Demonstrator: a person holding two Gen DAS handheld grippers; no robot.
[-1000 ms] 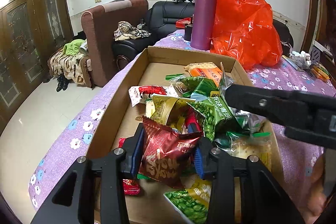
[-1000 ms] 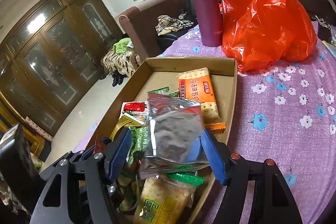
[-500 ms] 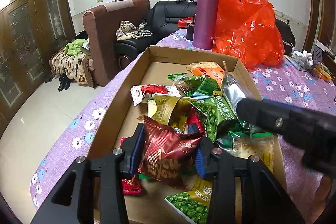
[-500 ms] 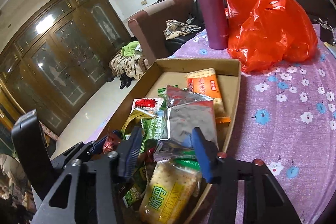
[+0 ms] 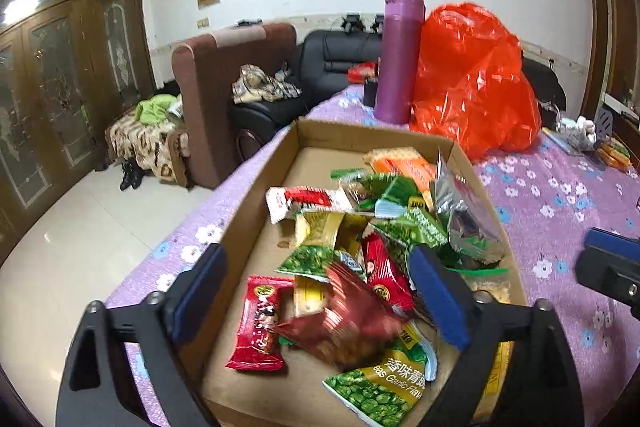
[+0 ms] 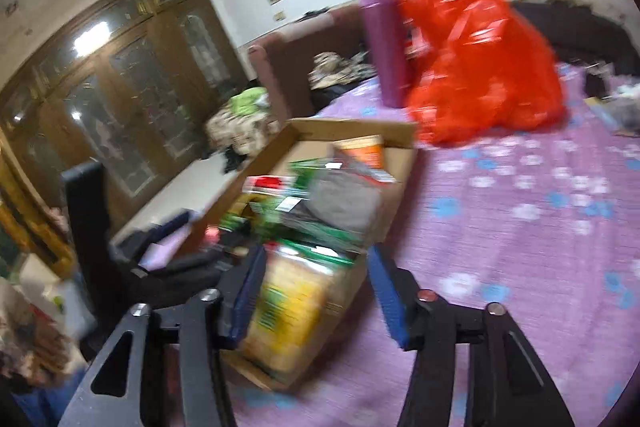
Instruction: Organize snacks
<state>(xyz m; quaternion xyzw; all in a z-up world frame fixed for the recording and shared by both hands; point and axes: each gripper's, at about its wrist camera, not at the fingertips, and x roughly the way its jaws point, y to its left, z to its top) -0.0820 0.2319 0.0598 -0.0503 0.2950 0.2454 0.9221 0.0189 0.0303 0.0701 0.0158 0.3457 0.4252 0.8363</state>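
A cardboard box (image 5: pixel 256 215) on the purple flowered table holds several snack packets. My left gripper (image 5: pixel 316 291) is open above the box's near end; a dark red packet (image 5: pixel 344 319) lies blurred between its fingers, free of them. A silver packet (image 5: pixel 460 207) rests at the box's right wall. My right gripper (image 6: pixel 316 291) is open and empty, above the box's near right corner and a yellow cracker packet (image 6: pixel 292 303). The silver packet (image 6: pixel 344 203) also shows in the blurred right wrist view, lying on the pile in the box (image 6: pixel 400 131).
A purple flask (image 5: pixel 400 59) and an orange plastic bag (image 5: pixel 472 79) stand beyond the box. Small items (image 5: pixel 600 143) lie at the table's far right. A brown armchair (image 5: pixel 224 87) and black sofa stand past the table's left edge.
My left gripper has opened and let the dark red packet drop into the box. My right gripper has opened, let go of the silver packet, and pulled back to the right.
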